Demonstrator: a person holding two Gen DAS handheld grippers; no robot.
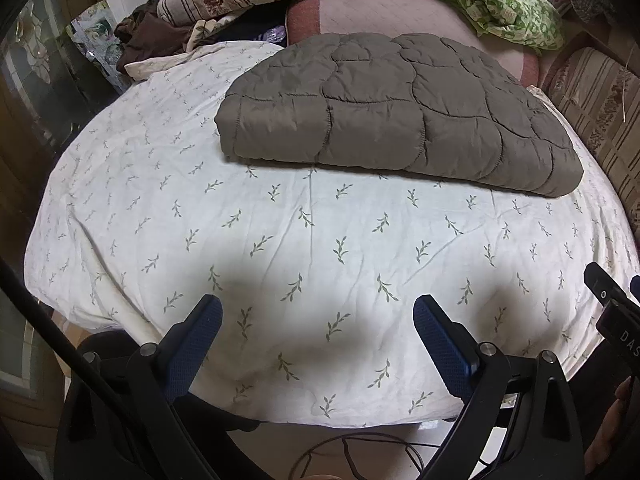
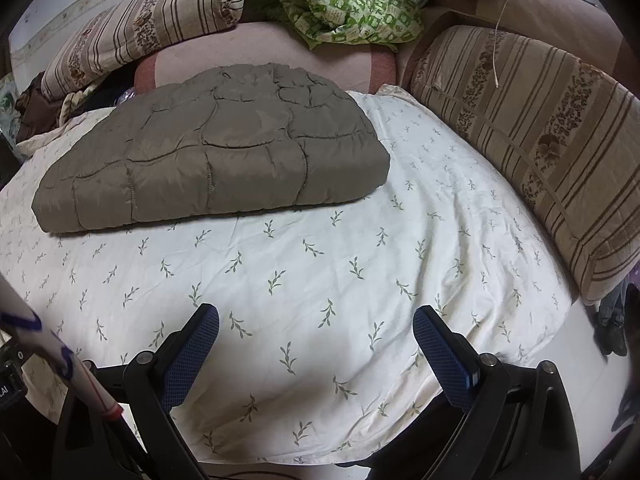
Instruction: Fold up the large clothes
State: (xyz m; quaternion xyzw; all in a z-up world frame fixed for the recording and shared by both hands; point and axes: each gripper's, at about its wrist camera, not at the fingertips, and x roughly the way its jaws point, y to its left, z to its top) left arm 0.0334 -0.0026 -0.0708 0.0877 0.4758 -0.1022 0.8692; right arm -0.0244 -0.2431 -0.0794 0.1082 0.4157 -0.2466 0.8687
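Perhaps "DAS" on black device; "AI" on black device

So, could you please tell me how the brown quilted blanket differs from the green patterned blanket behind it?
The brown quilted blanket is plain and folded into a flat bundle on the leaf-print sheet; the green patterned blanket is printed and lies crumpled in a heap further back. Neither is held by a hand-held gripper.
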